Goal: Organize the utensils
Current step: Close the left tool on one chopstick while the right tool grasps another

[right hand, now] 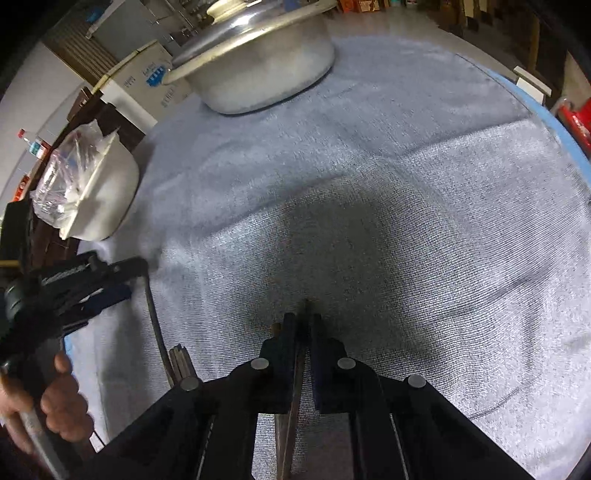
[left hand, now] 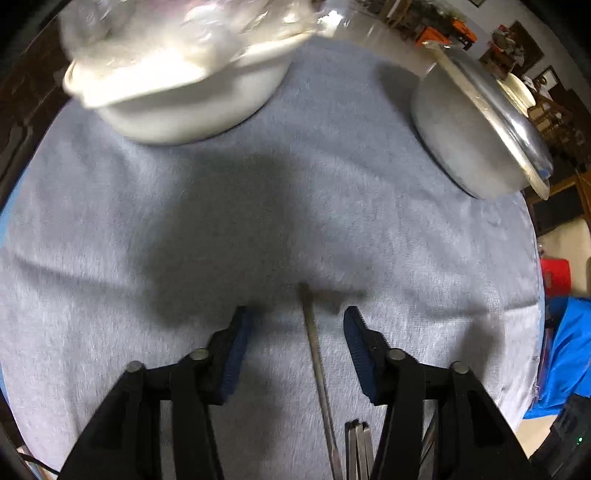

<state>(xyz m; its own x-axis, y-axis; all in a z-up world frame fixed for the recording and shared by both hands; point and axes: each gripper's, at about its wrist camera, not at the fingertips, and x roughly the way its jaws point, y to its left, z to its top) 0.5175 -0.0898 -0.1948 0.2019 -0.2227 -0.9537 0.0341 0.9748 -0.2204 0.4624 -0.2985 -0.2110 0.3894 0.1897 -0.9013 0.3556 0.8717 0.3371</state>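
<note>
A grey-blue cloth [left hand: 332, 206] fills most of both views, wrinkled and shadowed near the middle. In the left wrist view a white bowl [left hand: 192, 110] sits at the upper left of the frame with crinkled clear plastic [left hand: 192, 22] bunched in it, and a metal pot [left hand: 472, 122] stands at the upper right; in the right wrist view the same pot is at the top centre and the bowl at the left edge, the two well apart on the cloth. The right gripper [right hand: 303, 317] fills the bottom centre of its own frame, pointing steeply down, its jaws clenched on a thin dark utensil [right hand: 295, 398] whose tip pokes out just beyond the pads against the cloth. The left gripper [left hand: 297, 325] occupies the bottom of its frame with its blue pads [left hand: 236, 350] standing apart, not pressing on anything. A slim metal utensil handle [left hand: 317, 362] lies on the cloth between them, running from lower centre up to a point just past the fingertips. A small cluster of further dark utensils [left hand: 357, 446] lies at the bottom edge, just beside the handle. A hand [right hand: 55, 398] gripping the left tool's grip shows at the lower left of the right wrist view.
</note>
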